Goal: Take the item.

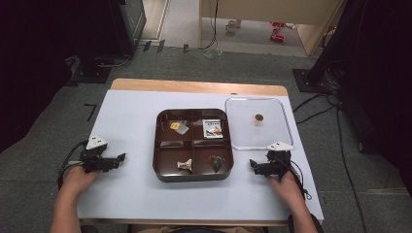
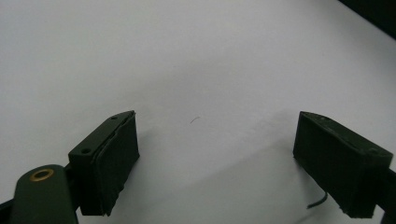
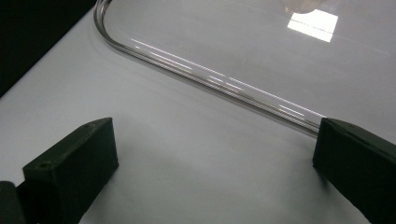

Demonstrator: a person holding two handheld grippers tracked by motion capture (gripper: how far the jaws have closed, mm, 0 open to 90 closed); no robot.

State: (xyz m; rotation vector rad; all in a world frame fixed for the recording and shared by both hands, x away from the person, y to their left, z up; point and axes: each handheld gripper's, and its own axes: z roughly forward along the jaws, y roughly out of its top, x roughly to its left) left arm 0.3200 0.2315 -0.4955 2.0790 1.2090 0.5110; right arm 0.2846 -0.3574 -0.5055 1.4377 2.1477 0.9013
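My left gripper [image 1: 118, 158] and right gripper [image 1: 253, 164] rested wide-jawed and empty on the bench [image 1: 126, 121], the brown tray [image 1: 193, 175] mid-frame uncovered, its clear lid [image 1: 286, 121] at its right unplaced.

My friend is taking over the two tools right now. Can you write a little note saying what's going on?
Left tool: open, empty, low over the white table sheet, left of the brown four-compartment tray.
Right tool: open, empty, just right of the tray, near the clear plastic lid.
The tray holds a few small wrapped items; the lid lies flat beside it, off the tray.
Done: nothing gripped yet.
Left: probably putting the lid on the tray.
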